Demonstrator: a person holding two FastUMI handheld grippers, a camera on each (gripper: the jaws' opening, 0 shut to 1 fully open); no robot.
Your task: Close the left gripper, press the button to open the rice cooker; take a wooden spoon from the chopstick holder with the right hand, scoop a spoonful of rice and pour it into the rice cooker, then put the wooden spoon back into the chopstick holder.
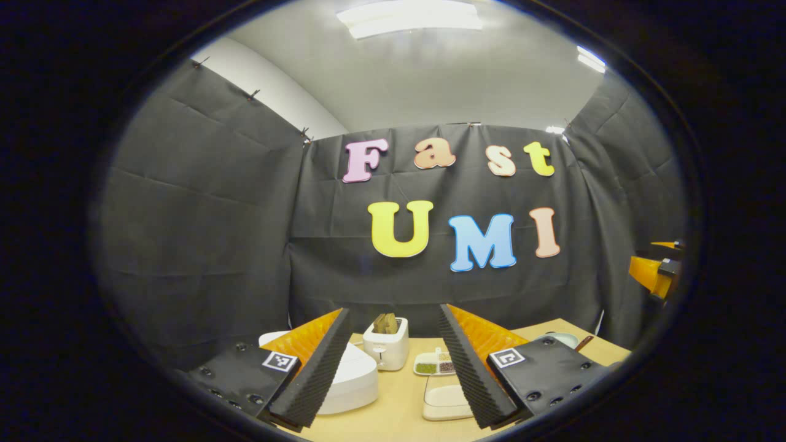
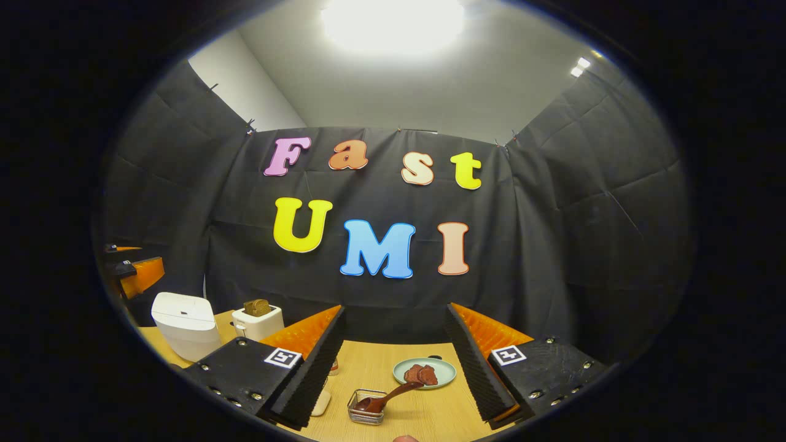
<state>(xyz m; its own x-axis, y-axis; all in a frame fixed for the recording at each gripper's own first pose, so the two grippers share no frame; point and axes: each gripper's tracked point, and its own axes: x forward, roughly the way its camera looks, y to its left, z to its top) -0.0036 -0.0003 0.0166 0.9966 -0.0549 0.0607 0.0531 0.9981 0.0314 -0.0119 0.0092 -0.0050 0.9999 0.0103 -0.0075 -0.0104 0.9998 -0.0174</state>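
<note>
No readable labels. Left gripper [image 1: 393,368] and right gripper [image 2: 393,368] both gape wide, empty, above the pale wooden table [image 2: 374,368]; closed white rice cooker [image 2: 184,324] at nine o'clock.

A light wooden table [image 2: 424,417] carries everything. In the left gripper view, a white rice cooker [image 1: 353,377] sits at its left with the lid down, and a white toaster [image 1: 385,345] holding bread stands just behind it. Beside the toaster lies a white divided dish [image 1: 435,363] of grains, with a cream rectangular tray [image 1: 443,402] in front of it. In the right gripper view, a pale green plate [image 2: 425,372] bears brown slices, and near it a small glass container [image 2: 366,407] holds a dark wooden spoon [image 2: 388,397].
</note>
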